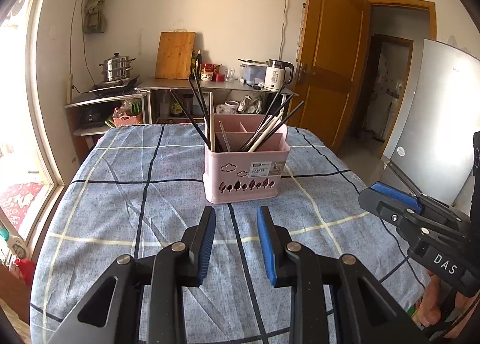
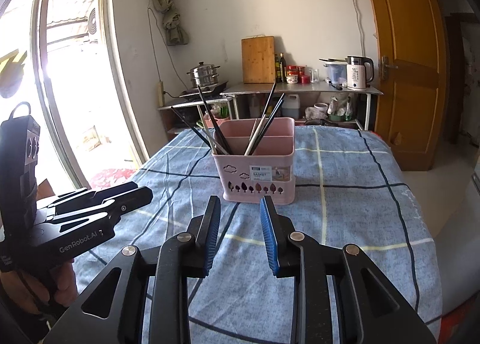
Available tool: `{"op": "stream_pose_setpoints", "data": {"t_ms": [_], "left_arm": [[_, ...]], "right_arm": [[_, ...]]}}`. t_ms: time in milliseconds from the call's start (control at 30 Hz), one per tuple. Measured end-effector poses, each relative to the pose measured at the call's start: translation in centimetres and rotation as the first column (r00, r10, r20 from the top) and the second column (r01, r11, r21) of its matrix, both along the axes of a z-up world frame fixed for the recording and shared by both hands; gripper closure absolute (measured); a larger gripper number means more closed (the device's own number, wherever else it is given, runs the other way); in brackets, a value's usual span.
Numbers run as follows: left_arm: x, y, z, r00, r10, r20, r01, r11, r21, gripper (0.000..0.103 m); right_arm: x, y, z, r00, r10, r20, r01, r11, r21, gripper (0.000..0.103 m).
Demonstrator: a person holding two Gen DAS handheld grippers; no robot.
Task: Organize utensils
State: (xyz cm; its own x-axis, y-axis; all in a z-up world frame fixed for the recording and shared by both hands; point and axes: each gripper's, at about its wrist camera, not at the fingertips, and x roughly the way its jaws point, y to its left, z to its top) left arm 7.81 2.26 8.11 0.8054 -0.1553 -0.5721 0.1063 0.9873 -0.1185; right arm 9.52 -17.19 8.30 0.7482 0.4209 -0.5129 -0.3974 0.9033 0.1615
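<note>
On the table (image 1: 105,194), spread with a blue checked cloth, stands a pink utensil basket (image 1: 244,176) with partitions inside, and as far as I can tell the sorting looks close to finished: dark chopsticks (image 1: 196,107) and a pale one lean out of the left-hand compartment, another bundle of chopsticks (image 1: 270,128) fans out of the front right one, and I see nothing loose lying on the cloth around it. Whether the back compartments hold anything, or whether the bunches should be tidied further, I cannot make out from here. The person holds both tongs low over the near side of the table, neither gripping anything. The left gripper (image 1: 236,243) has its blue-padded jaws spread a little, with only bare cloth between them, and the basket sits just beyond its tips, straight ahead and apart from them. The right gripper (image 2: 240,236) is likewise parted and empty, the basket again just ahead of its tips, with a gap of cloth between. The two tools sit side by side, each visible at the edge of the other's view.
</note>
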Motion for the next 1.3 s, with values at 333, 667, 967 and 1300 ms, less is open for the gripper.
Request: {"op": "stream_pose_setpoints", "data": {"t_ms": [333, 667, 967, 1300], "left_arm": [[-3.6, -1.1, -1.4, 1.0, -0.013, 0.016, 0.013, 1.0, 0.027, 0.075], [-4.9, -1.7, -1.8, 0.999, -0.029, 0.039, 0.028, 0.999, 0.039, 0.075], [-5.0, -1.5, -1.8, 0.999, -0.013, 0.051, 0.011, 0.999, 0.04, 0.075], [-5.0, -1.6, -1.7, 0.999, -0.012, 0.053, 0.01, 0.999, 0.046, 0.075]], "right_arm": [[-2.9, -1.0, -2.0, 0.999, -0.04, -0.018, 0.04, 0.999, -0.025, 0.075], [-3.9, -1.2, -2.3, 0.999, -0.051, -0.007, 0.051, 0.998, -0.036, 0.074], [-4.1, -1.0, -2.1, 0.999, -0.048, 0.008, 0.048, 0.998, -0.042, 0.074], [-4.2, -1.1, -2.2, 0.999, -0.047, 0.007, 0.047, 0.998, -0.04, 0.074]]}}
